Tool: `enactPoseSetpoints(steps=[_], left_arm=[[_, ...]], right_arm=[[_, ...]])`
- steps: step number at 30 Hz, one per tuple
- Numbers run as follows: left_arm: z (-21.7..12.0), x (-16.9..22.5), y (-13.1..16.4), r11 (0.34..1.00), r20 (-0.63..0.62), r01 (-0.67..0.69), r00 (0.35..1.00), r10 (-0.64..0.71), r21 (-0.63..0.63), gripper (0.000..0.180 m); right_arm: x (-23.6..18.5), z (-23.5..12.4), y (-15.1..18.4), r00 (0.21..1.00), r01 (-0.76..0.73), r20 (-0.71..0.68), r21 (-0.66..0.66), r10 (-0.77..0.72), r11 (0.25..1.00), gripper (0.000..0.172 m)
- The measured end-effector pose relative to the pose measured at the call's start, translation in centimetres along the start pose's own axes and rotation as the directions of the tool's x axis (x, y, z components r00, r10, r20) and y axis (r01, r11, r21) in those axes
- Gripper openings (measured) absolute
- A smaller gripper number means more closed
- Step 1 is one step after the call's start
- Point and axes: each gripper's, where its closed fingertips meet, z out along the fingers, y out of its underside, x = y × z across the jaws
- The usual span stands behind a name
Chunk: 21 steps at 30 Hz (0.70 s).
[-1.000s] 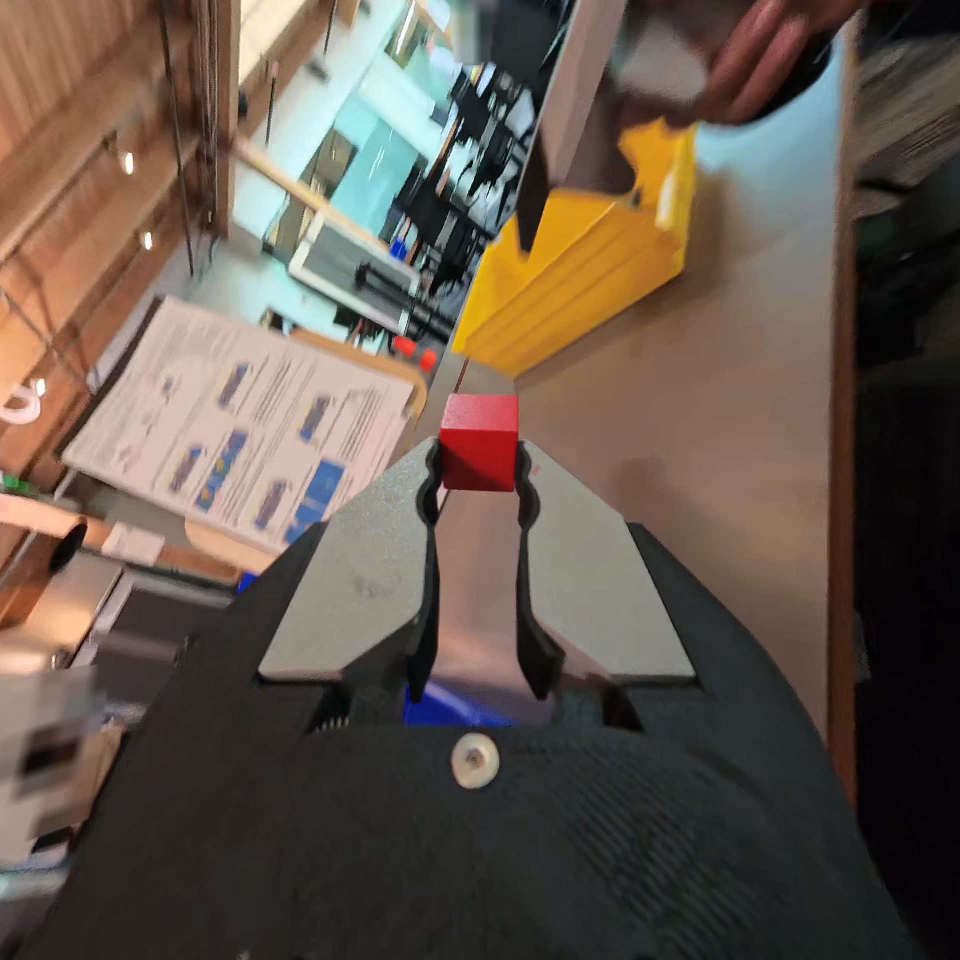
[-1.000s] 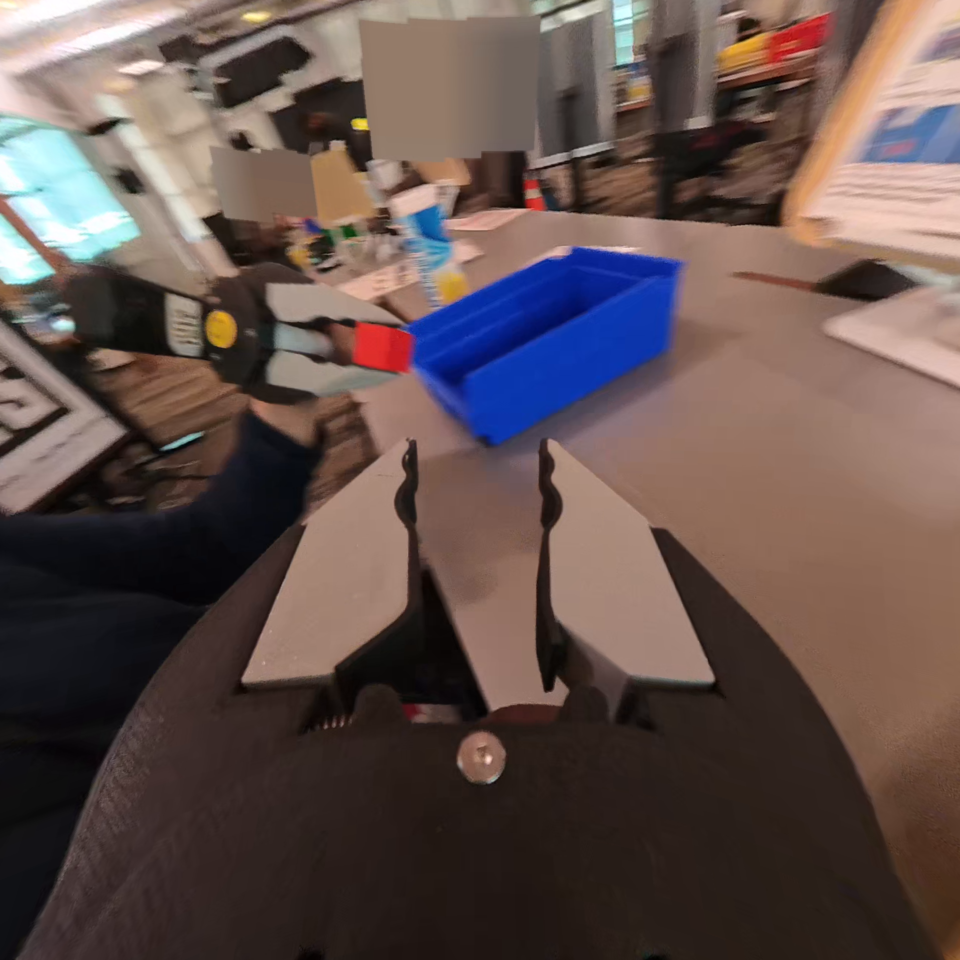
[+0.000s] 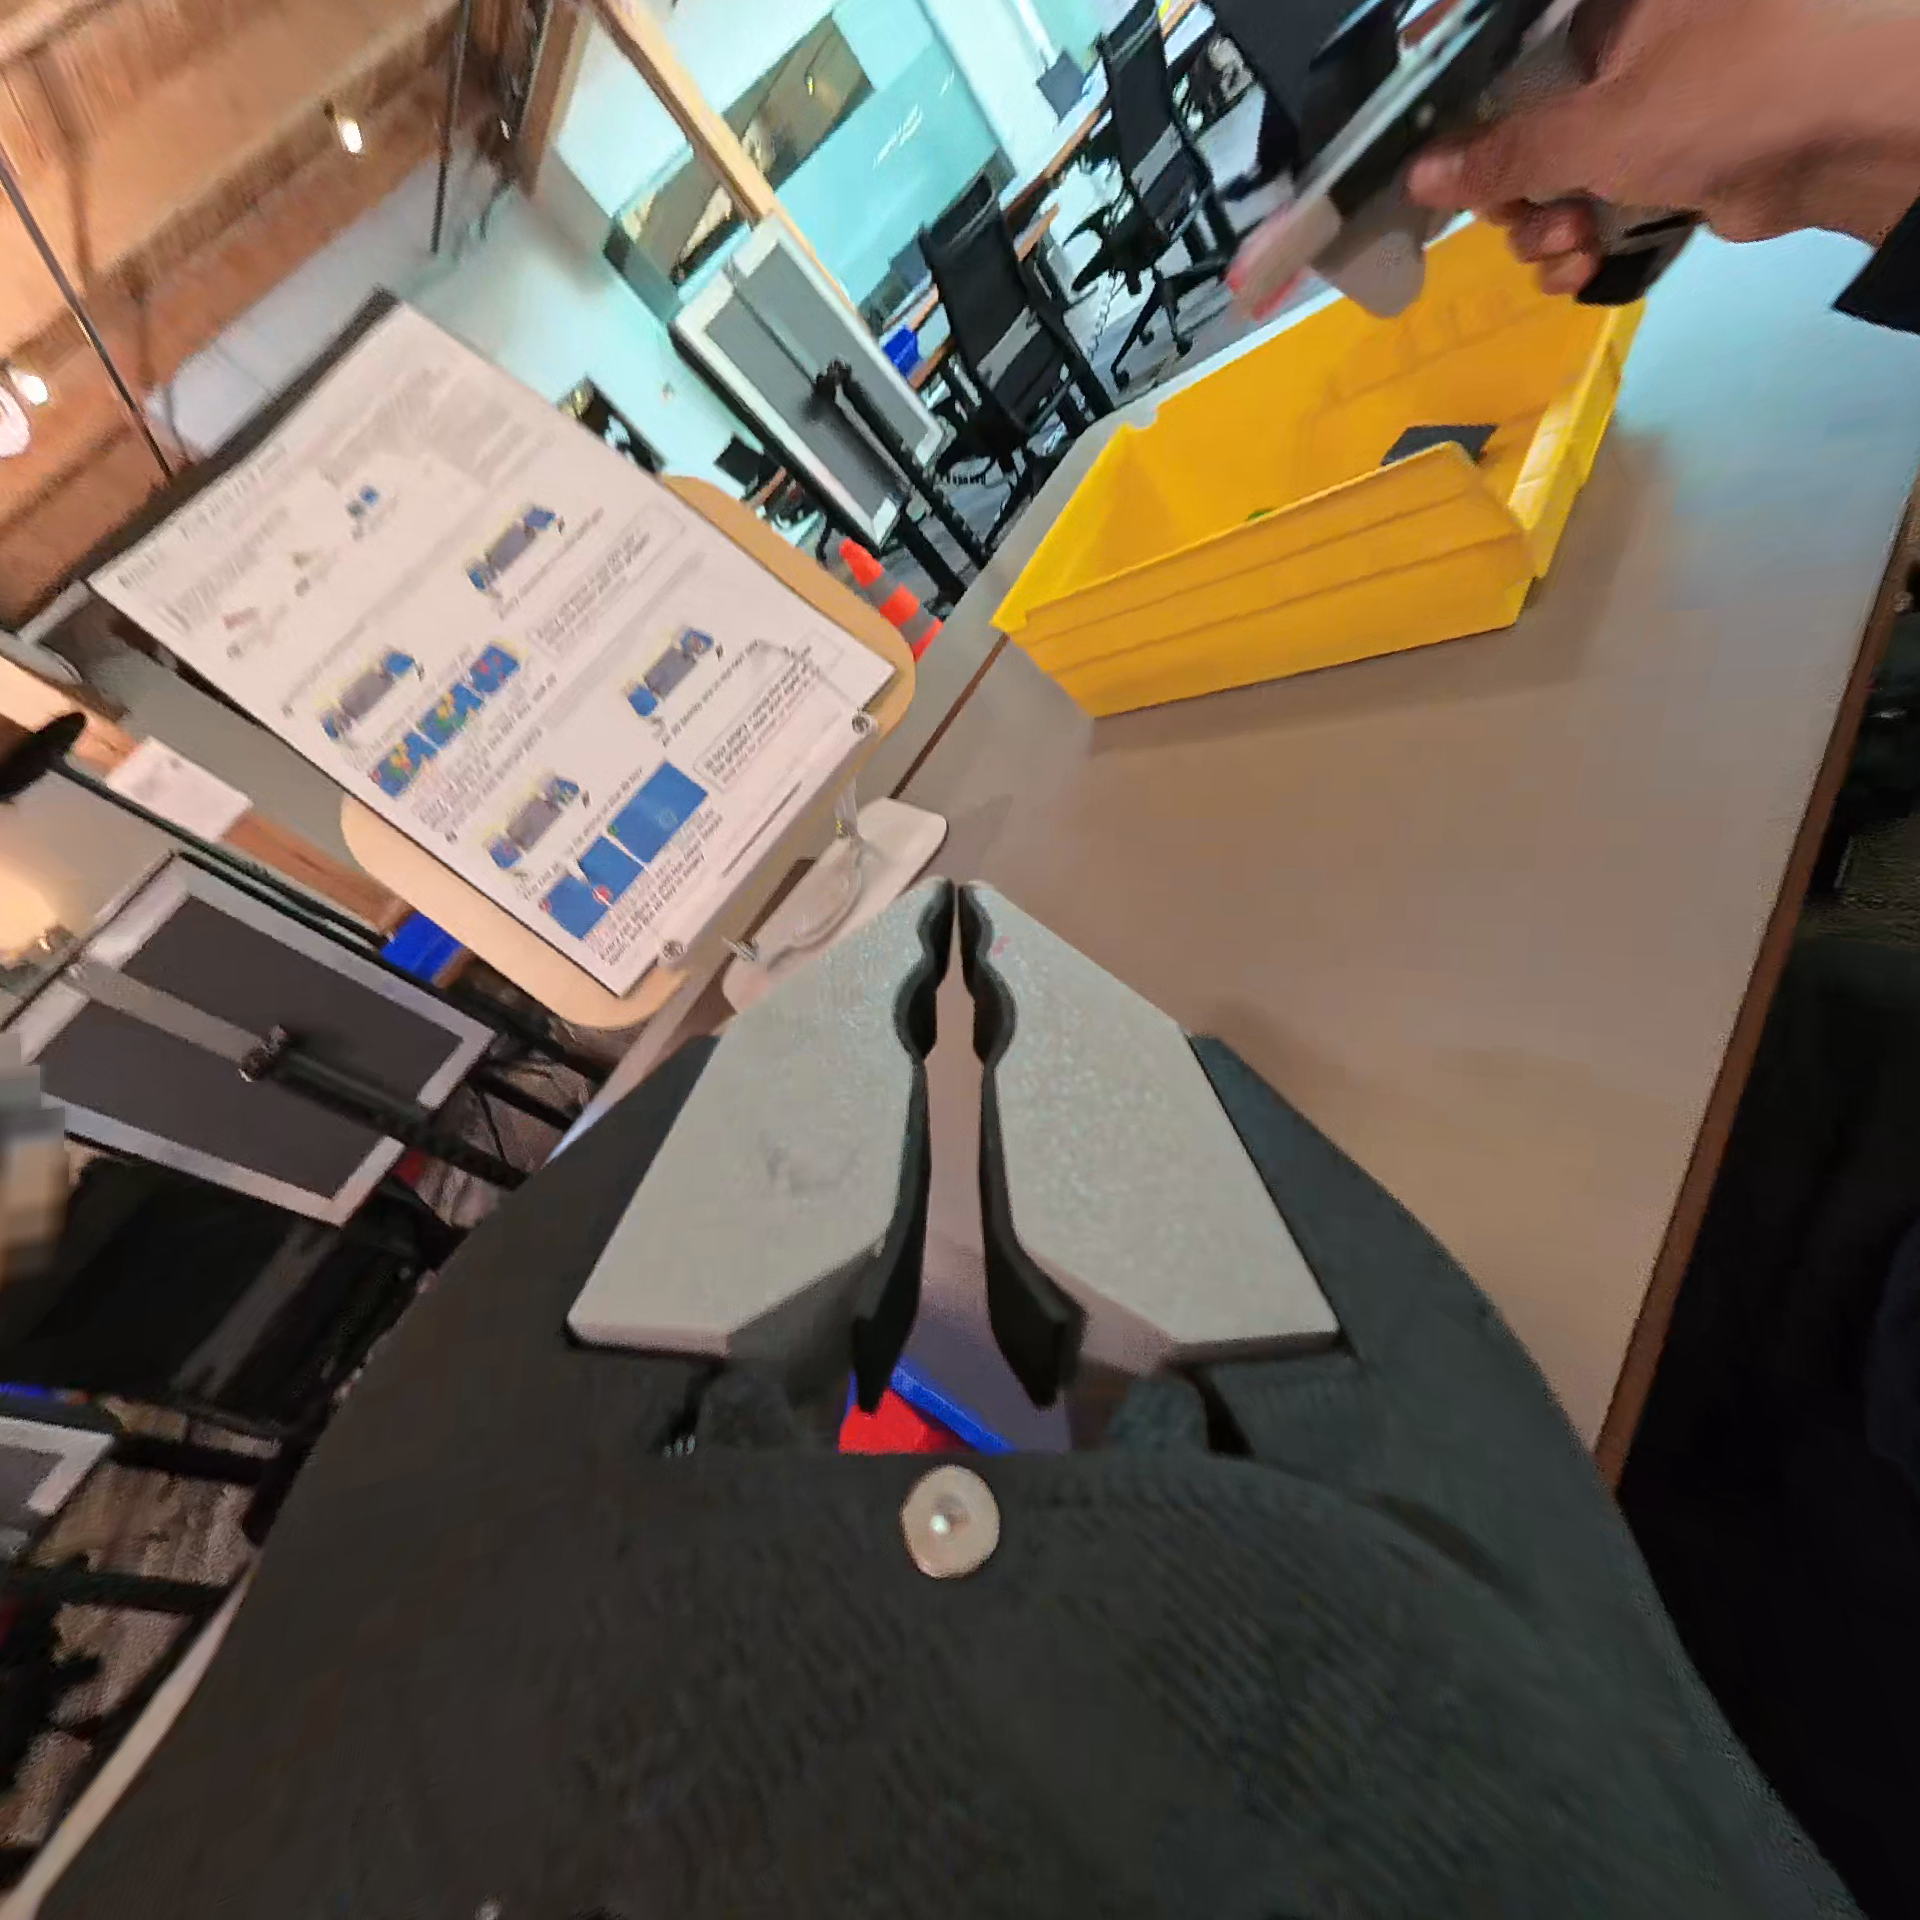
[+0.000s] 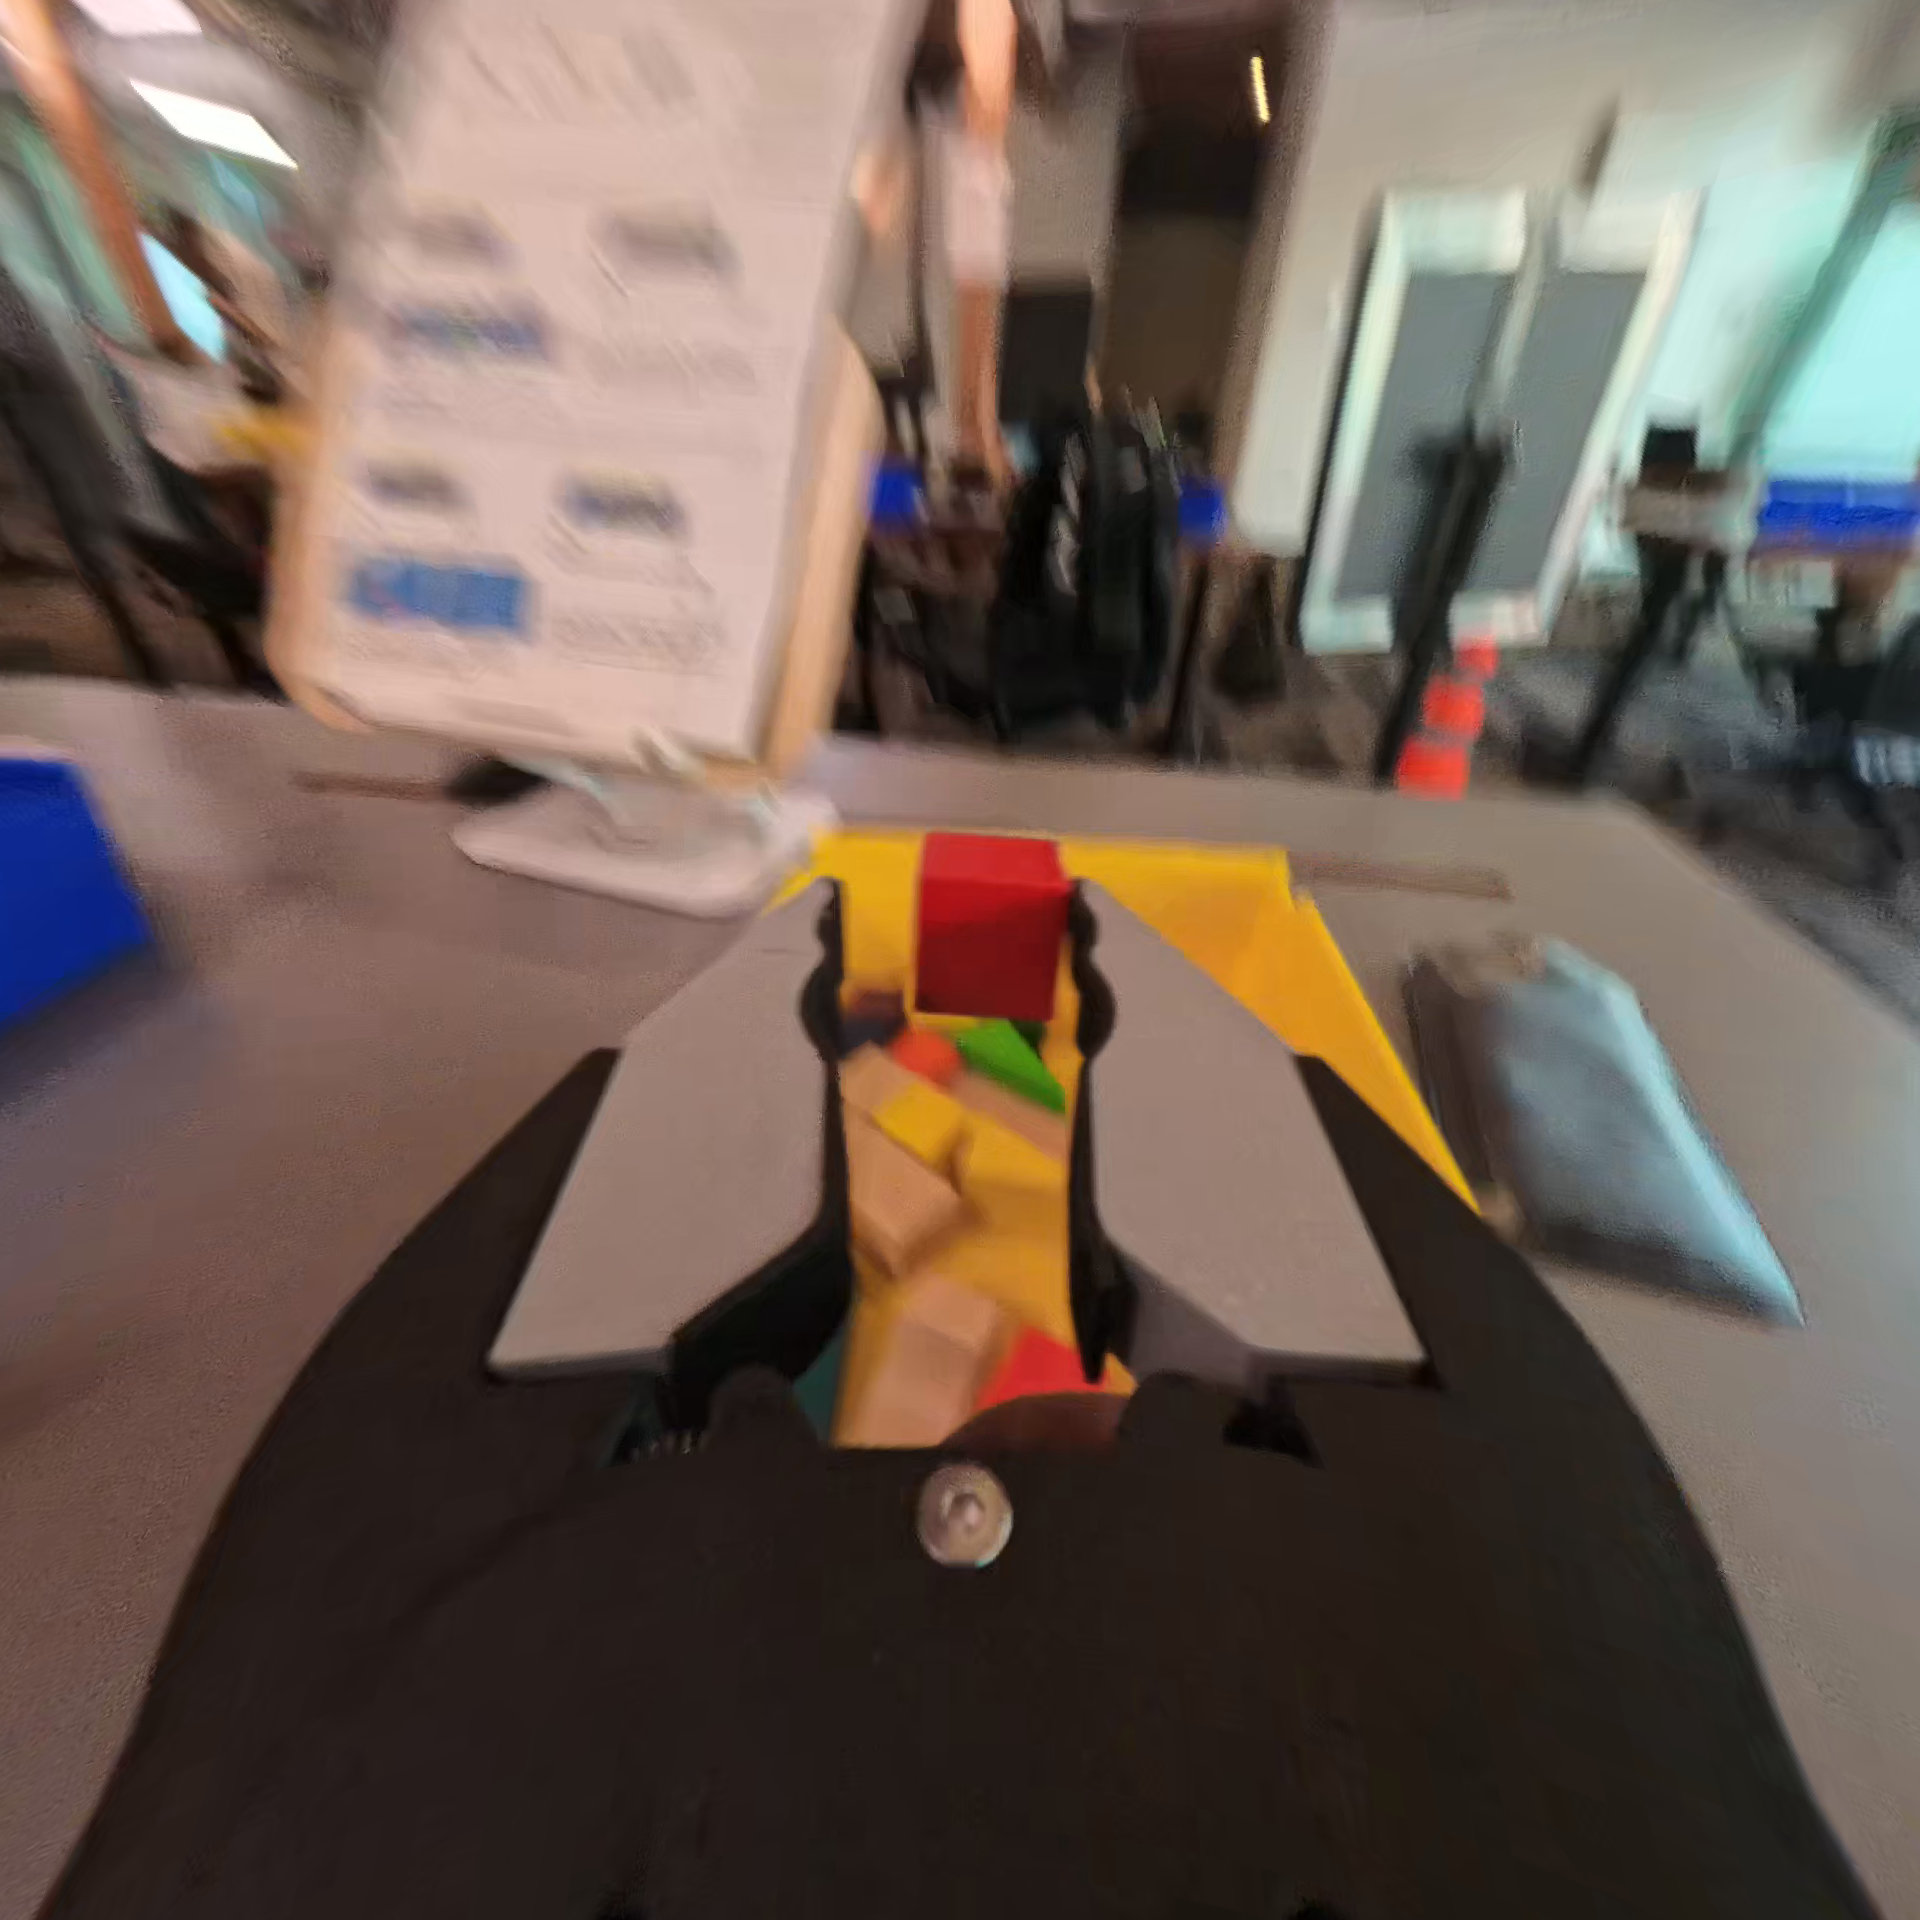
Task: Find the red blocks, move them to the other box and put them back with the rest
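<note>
Right gripper: the right gripper (image 4: 954, 906) is standing wide, and a red block (image 4: 987, 935) is sitting between its tips. Yellow is showing between the left finger (image 4: 727, 1091) and the block, so nothing is clamping it.
Block from tool: it is lying dead ahead at 12 o'clock, hard against the right-hand finger. It looks nearly cubic, and the blur is hiding any long axis.
What's underneath: the yellow box (image 4: 1226, 935) is running from 6 to 12 along the fingers, with the mixed blocks (image 4: 914, 1132) lying in it right under the gap.
The relation that matters: the block is hanging straight over the rest, so I'm judging this a drop. This hand is the nearer one by far.
Left gripper: the left gripper (image 3: 956, 906) is pinching shut on nothing. A red patch (image 3: 888, 1429) and the blue box (image 3: 951, 1408) are peeking out at 6 o'clock beneath it.
Further out: the table (image 3: 1351, 987) is stretching toward 1 o'clock, and a grey pouch (image 4: 1590, 1122) is lying at 3 o'clock of the right tool.
Since a second ago: the left was gripping a red cube and is now bare. The right was empty near the blue box and is now over the yellow one.
</note>
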Motion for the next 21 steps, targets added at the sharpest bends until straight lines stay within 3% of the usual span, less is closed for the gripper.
enactPoseSetpoints(steps=[1,3,6,10,14,18,21], left_arm=[[0.3,-0.2,0.6,1.000,0.004,0.021,1.000,-0.021,-0.022,0.000],[0.9,-0.5,2.0,0.995,0.010,0.046,0.999,-0.045,-0.089,0.004],[1.3,-1.6,3.7,0.981,0.041,0.114,0.993,-0.109,-0.155,0.010],[1.2,-2.9,6.8,0.927,0.048,0.283,0.959,-0.280,-0.245,0.018],[-0.7,-5.3,11.8,0.828,0.122,0.408,0.912,-0.392,-0.385,0.030],[-1.7,-8.4,17.1,0.709,0.176,0.551,0.827,-0.533,-0.441,0.044],[-1.3,-10.8,21.9,0.622,0.235,0.581,0.801,-0.551,-0.525,0.046]], right_arm=[[1.2,1.2,2.9,0.999,-0.035,0.005,-0.151,0.036,0.988,0.057],[1.4,1.3,4.7,0.992,-0.069,0.088,-0.246,0.093,0.967,0.044],[2.5,-0.7,2.1,0.983,-0.123,0.119,-0.134,0.139,0.983,0.036],[1.6,-3.1,0.4,0.947,-0.208,0.221,-0.127,0.232,0.970,0.044],[-0.5,-5.0,-1.1,0.943,-0.161,0.277,-0.104,0.184,0.981,0.044],[-2.6,-6.4,-2.4,0.945,-0.091,0.308,-0.065,0.107,0.994,0.043],[-4.4,-6.9,-2.9,0.934,-0.069,0.347,-0.053,0.083,0.996,0.043]])
